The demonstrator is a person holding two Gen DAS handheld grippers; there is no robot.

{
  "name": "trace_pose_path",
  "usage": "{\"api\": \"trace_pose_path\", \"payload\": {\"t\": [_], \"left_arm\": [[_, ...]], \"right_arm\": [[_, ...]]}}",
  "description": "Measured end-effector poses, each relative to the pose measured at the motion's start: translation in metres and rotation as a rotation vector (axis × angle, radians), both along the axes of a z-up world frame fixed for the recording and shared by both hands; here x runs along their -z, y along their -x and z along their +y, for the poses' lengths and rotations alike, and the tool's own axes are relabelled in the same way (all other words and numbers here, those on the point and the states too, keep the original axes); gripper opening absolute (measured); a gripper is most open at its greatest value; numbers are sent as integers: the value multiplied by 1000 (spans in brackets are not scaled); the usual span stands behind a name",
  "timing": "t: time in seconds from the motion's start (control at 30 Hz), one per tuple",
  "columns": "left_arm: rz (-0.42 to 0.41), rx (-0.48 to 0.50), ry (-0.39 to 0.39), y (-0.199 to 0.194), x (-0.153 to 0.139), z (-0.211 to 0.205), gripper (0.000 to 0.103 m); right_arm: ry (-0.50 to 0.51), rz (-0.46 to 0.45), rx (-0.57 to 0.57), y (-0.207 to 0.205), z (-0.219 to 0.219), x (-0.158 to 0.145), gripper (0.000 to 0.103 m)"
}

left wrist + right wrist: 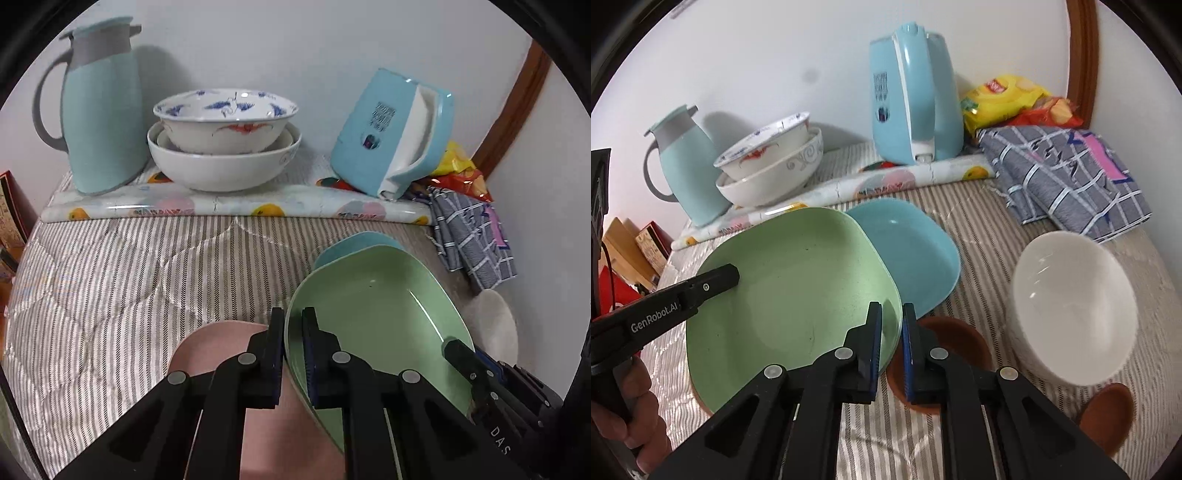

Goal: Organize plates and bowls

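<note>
A green square plate [373, 317] [790, 291] is held tilted above the striped cloth by both grippers. My left gripper [293, 325] is shut on its left rim. My right gripper [892, 325] is shut on its right rim. A blue plate [908, 254] [354, 243] lies flat just behind it. A pink plate [221, 343] lies under my left gripper. A white bowl [1071, 306] stands at the right, with brown dishes [945, 343] [1108, 417] near it. Stacked white bowls [223, 140] [768, 166] stand at the back.
A light blue jug [103, 110] stands at the back left and a blue kettle [916, 92] at the back right on a floral mat [236, 205]. A checked cloth [1063, 177] and snack bags [1004, 99] lie in the right corner.
</note>
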State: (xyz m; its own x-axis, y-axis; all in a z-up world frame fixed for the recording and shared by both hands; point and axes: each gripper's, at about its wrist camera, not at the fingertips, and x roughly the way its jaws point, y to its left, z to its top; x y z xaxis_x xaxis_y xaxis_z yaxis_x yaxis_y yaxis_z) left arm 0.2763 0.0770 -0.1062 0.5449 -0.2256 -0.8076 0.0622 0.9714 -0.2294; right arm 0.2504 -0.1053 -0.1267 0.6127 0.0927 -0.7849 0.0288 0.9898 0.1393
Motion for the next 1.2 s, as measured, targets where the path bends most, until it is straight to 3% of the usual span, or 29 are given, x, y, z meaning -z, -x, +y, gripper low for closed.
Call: {"api": "trace_pose_path", "payload": {"t": [0.53, 1.2], "left_arm": [[-73, -2, 39, 60, -46, 3, 10], [-34, -97, 26, 100, -22, 61, 10]], "right_arm": [[11, -101, 18, 63, 1, -53, 9], [15, -68, -72, 90, 53, -31, 9]]}}
